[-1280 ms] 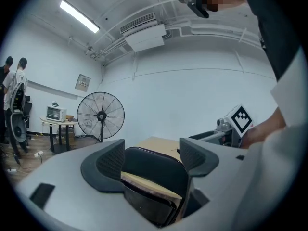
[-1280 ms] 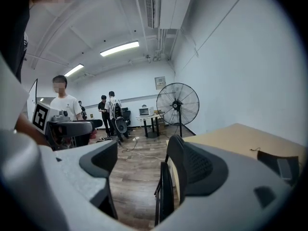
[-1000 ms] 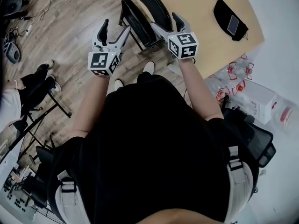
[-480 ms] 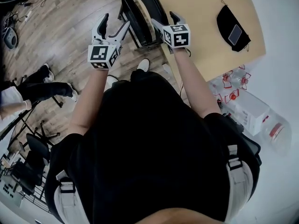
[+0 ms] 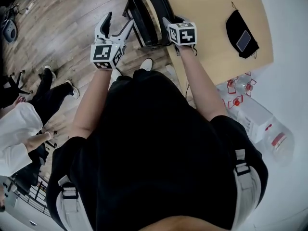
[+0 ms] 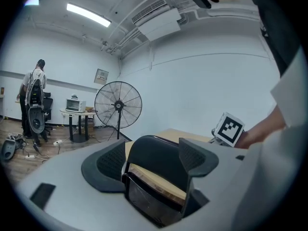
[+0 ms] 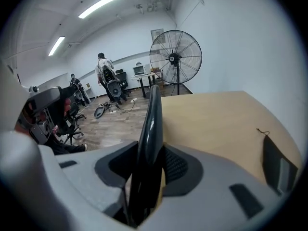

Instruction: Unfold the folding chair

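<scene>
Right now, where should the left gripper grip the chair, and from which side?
Take the seat, the lower glossy panel, by its near edge, coming from the floor side, away from the table. It lies flat against the backrest and looks thin enough for the open left gripper. The right gripper, whose jaws have just been closing, pinches the backrest, probably steadying it.

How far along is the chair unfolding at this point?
Done: nothing yet. The folding chair is folded flat beside the table. In hand: the right gripper has just been closing onto its upper edge, and the left gripper is open around the chair's other side. Left: pulling seat and back apart.
</scene>
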Demonstrator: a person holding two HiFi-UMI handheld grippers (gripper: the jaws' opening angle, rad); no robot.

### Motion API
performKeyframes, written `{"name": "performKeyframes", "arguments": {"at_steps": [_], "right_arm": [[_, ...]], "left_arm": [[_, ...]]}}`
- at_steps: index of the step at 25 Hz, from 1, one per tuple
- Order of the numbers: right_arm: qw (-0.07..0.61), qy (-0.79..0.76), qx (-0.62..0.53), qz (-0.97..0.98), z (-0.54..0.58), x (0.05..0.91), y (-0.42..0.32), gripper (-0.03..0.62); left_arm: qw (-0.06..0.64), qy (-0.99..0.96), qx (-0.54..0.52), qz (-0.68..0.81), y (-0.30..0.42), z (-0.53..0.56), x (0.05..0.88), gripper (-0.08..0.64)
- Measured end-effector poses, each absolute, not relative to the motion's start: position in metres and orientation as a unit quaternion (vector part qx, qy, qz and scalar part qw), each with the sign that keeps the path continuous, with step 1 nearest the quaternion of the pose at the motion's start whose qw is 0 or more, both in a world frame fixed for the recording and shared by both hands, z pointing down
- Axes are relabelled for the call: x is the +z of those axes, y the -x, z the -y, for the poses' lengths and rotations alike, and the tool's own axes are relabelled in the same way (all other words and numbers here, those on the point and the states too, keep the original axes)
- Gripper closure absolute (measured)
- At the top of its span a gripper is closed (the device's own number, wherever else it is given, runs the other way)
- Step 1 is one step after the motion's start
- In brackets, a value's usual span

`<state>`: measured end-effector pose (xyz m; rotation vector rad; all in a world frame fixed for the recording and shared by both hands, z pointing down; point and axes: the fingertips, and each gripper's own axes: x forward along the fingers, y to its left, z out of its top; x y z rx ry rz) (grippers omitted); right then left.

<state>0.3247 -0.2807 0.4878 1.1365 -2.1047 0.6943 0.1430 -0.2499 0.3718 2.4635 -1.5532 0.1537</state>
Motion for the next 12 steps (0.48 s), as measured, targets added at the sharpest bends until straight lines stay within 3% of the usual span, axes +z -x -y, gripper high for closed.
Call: {"name": "performKeyframes", "arguments": {"at_steps": [12], "right_arm": [[0.323,-0.467,0.286,0.772,0.278,0.485,-0.311,0.462]], "left_arm": [[0.133,-0.831,0.057,0.537,-0.085,0.236,0.381,0.221]]}}
